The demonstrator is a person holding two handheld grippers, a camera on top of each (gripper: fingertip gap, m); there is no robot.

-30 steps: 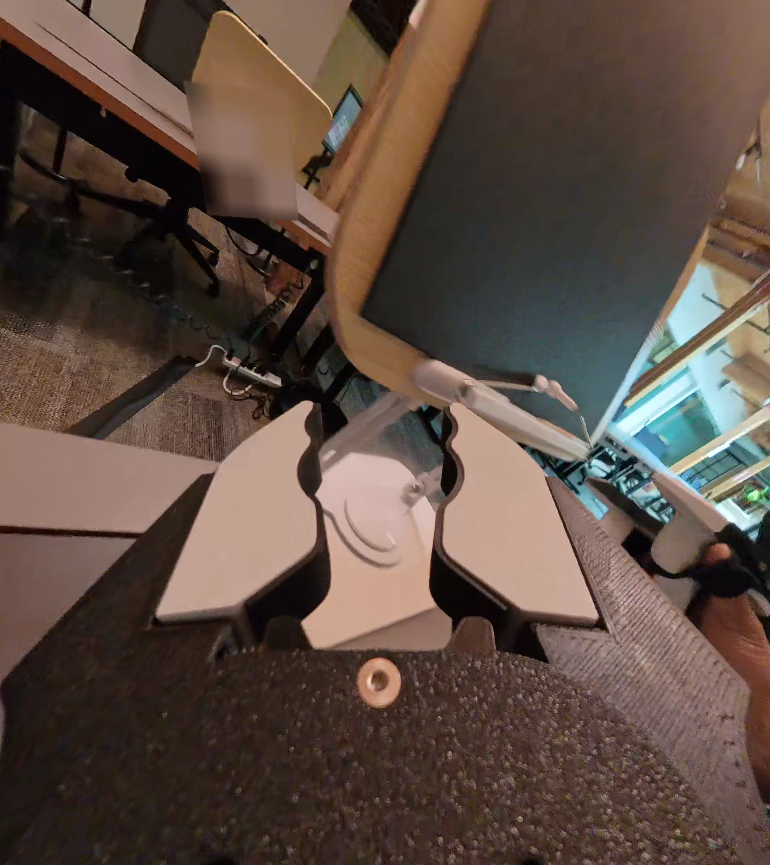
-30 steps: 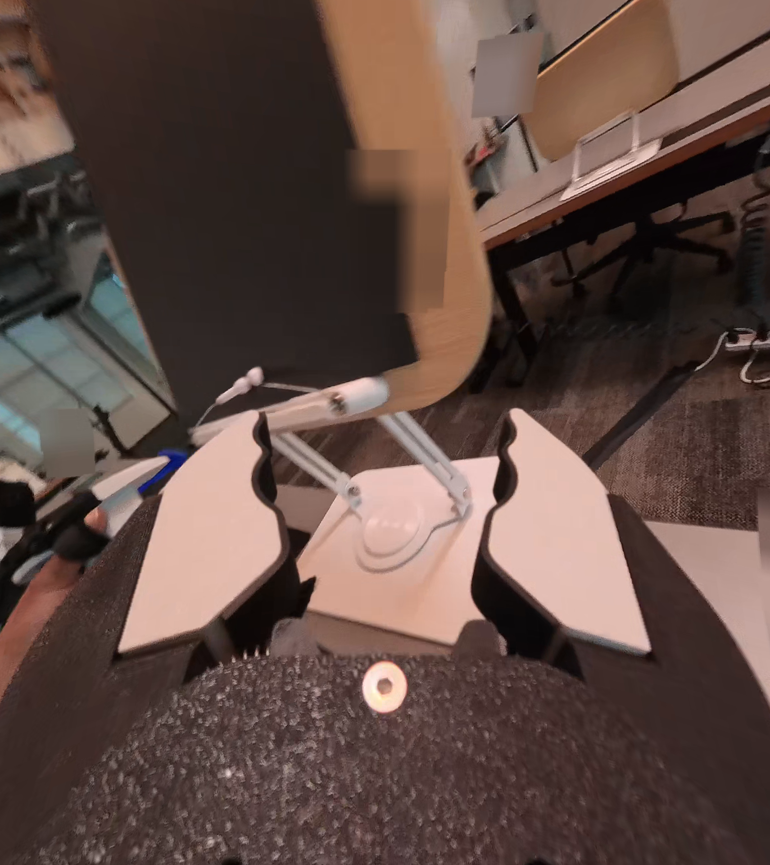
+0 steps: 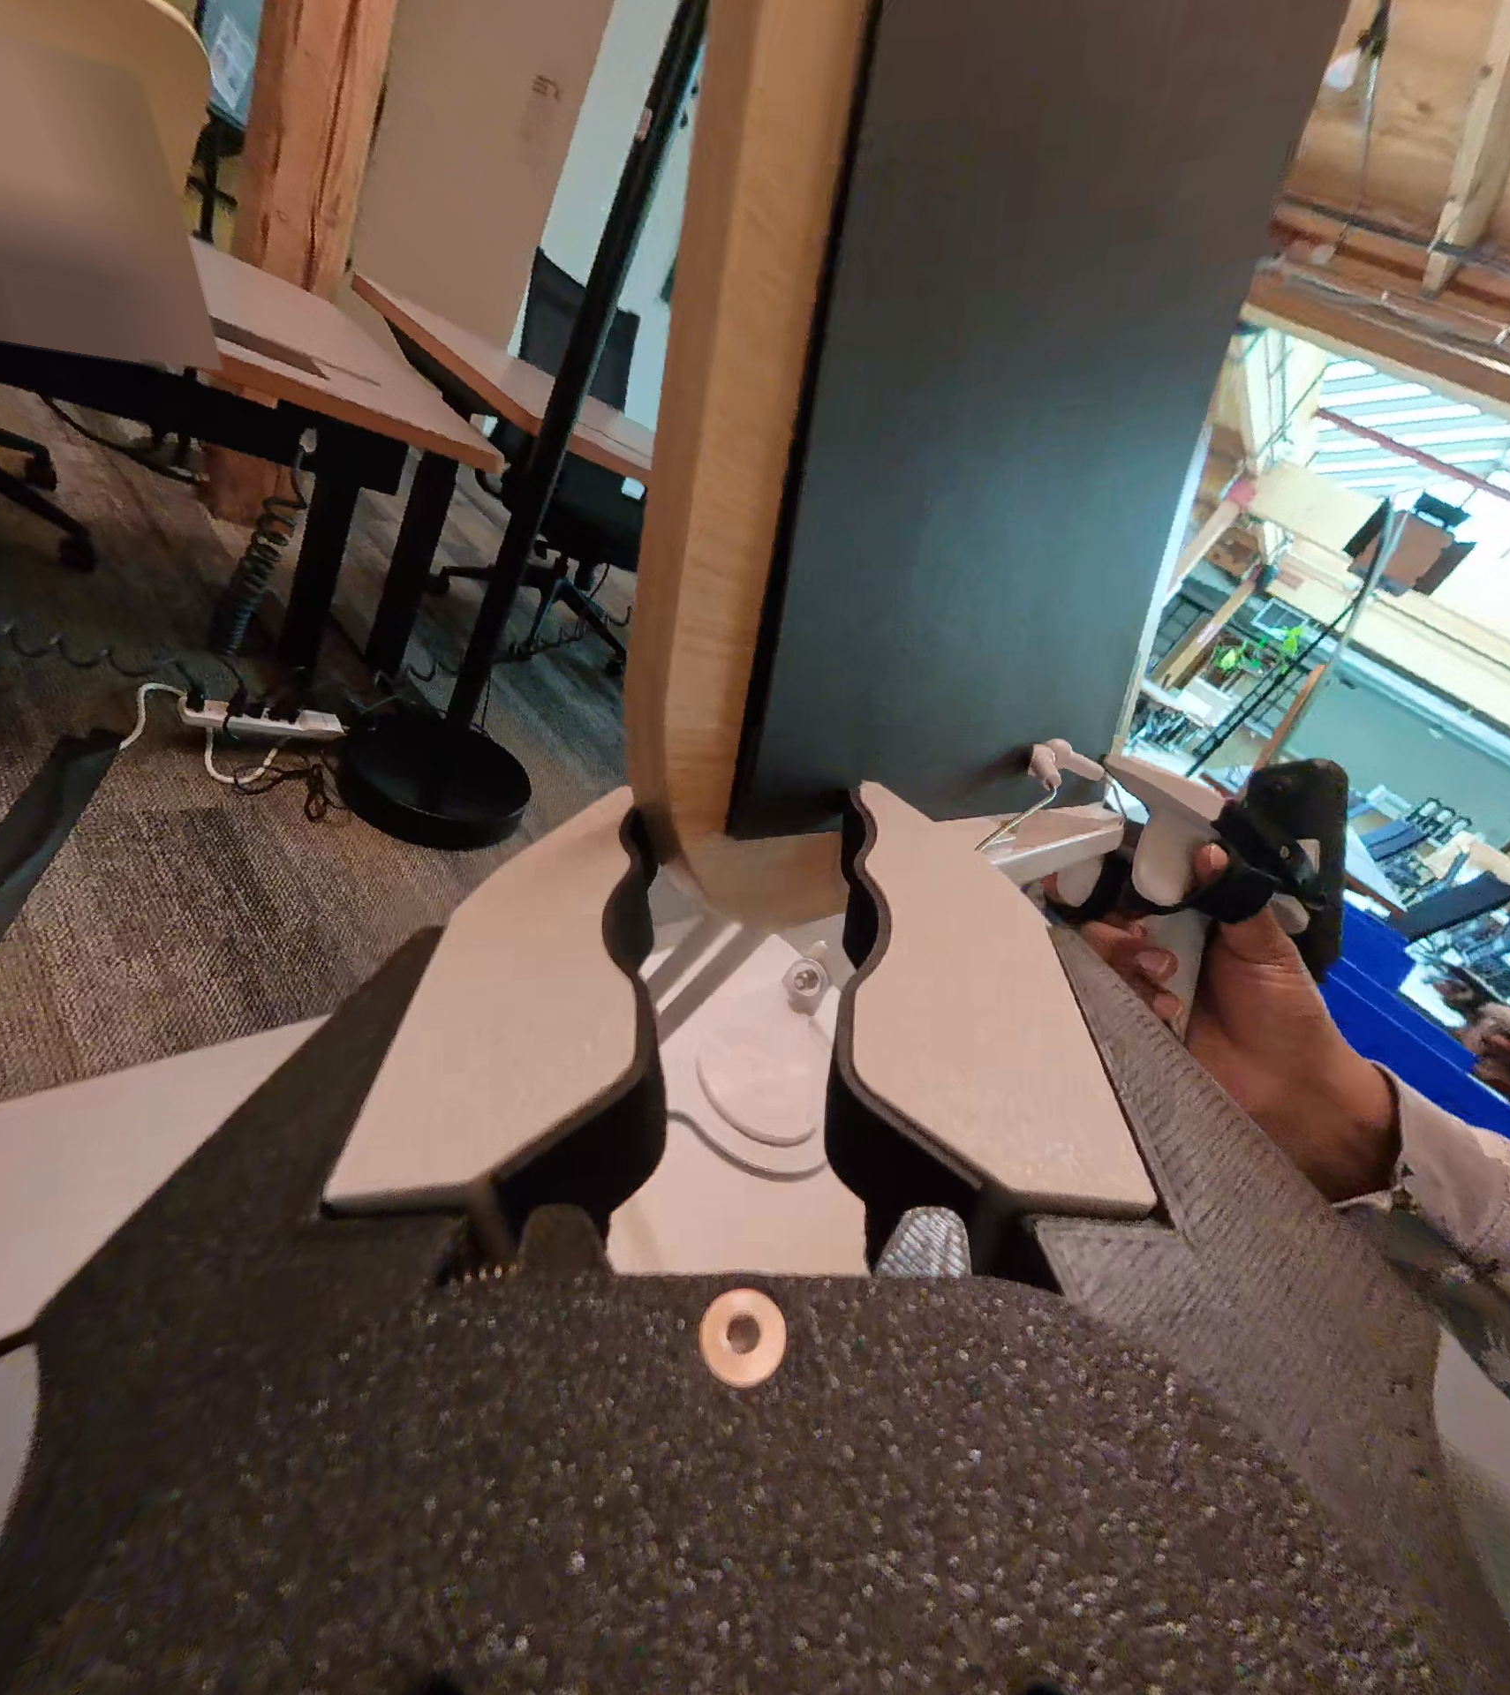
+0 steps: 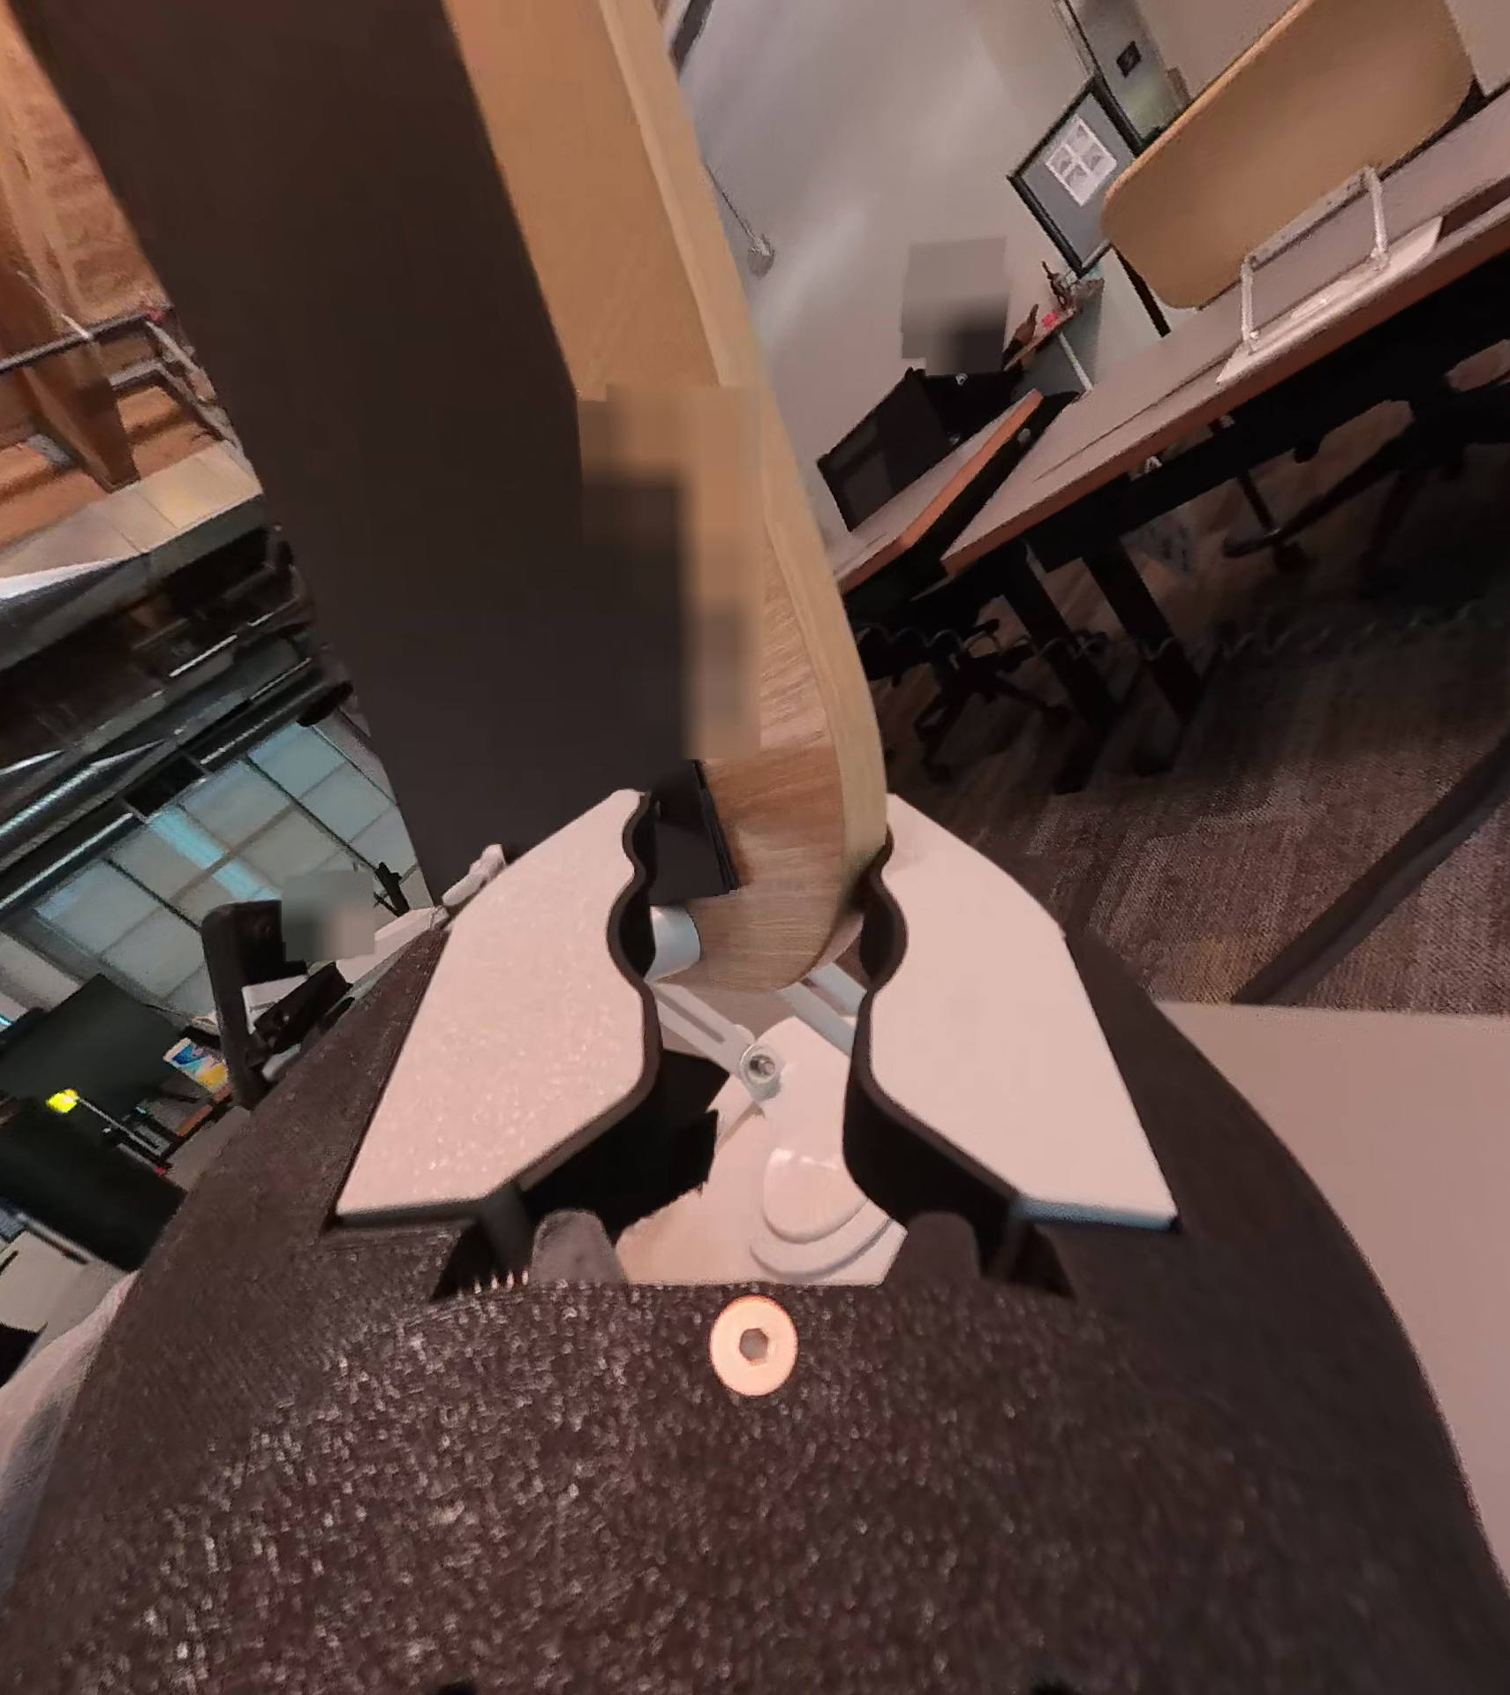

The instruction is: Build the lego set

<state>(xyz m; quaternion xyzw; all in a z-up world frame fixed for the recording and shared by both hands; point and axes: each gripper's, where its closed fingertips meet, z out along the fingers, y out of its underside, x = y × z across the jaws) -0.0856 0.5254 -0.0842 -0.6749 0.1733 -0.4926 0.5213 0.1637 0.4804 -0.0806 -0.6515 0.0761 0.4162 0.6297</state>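
No Lego parts show in either view. My left gripper [image 3: 744, 825] is open and empty. The lower corner of a wood-edged dark divider panel [image 3: 990, 413] shows in the gap between its fingertips. The panel stands on a white bracket base [image 3: 760, 1091] on the table. My right gripper [image 4: 765, 825] is open and empty, and the same panel corner [image 4: 788, 880] sits in its gap above the white base [image 4: 788, 1183]. I cannot tell whether either gripper touches the panel.
A person's hand [image 3: 1238, 991] grips a white and black handle to the right of the left gripper. The grey table [image 3: 91, 1192] ends at a carpeted floor with a black lamp base [image 3: 435, 780], a power strip [image 3: 260, 725] and other desks [image 4: 1283, 385]. The left gripper's tips are roughly 25 cm from the right gripper's.
Both views have swung more upright and both grippers have moved in toward the panel's lower corner, which now fills the gaps between the fingertips. Both stay open.
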